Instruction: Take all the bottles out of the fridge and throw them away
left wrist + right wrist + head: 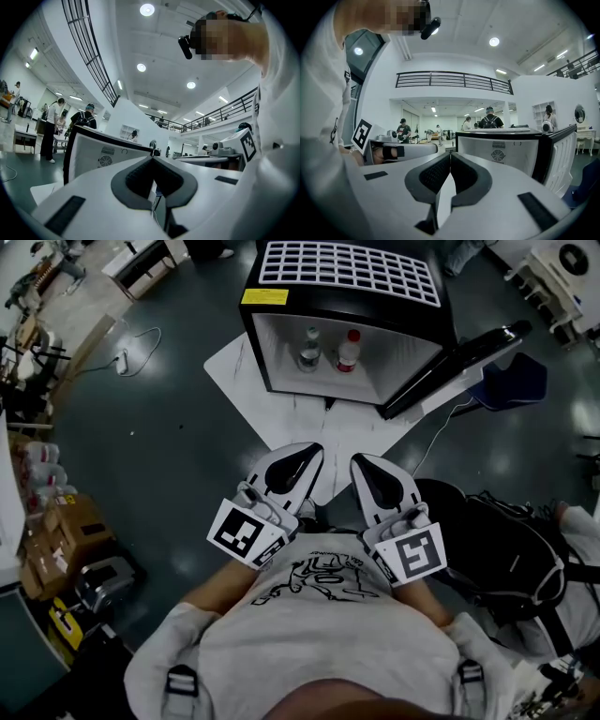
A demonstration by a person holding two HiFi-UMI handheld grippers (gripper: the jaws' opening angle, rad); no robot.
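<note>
A black mini fridge [347, 296] stands on the floor ahead with its door [459, 357] swung open to the right. Inside stand two bottles: a clear one with a white cap [309, 348] and one with a red cap [349, 351]. My left gripper [309, 451] and right gripper [361, 460] are side by side close to my chest, both pointing at the fridge and well short of it. Both are shut with nothing between the pads. The fridge fills the middle distance in the left gripper view [103, 154] and in the right gripper view [506, 150], beyond the left gripper [152, 158] and the right gripper [450, 153].
A white sheet [248, 395] lies under the fridge. A black backpack [497, 549] sits on the floor at my right, a blue object [516, 381] behind the door. A cable [131, 352] runs at the left, near boxes [66, 531]. People stand in the background [51, 126].
</note>
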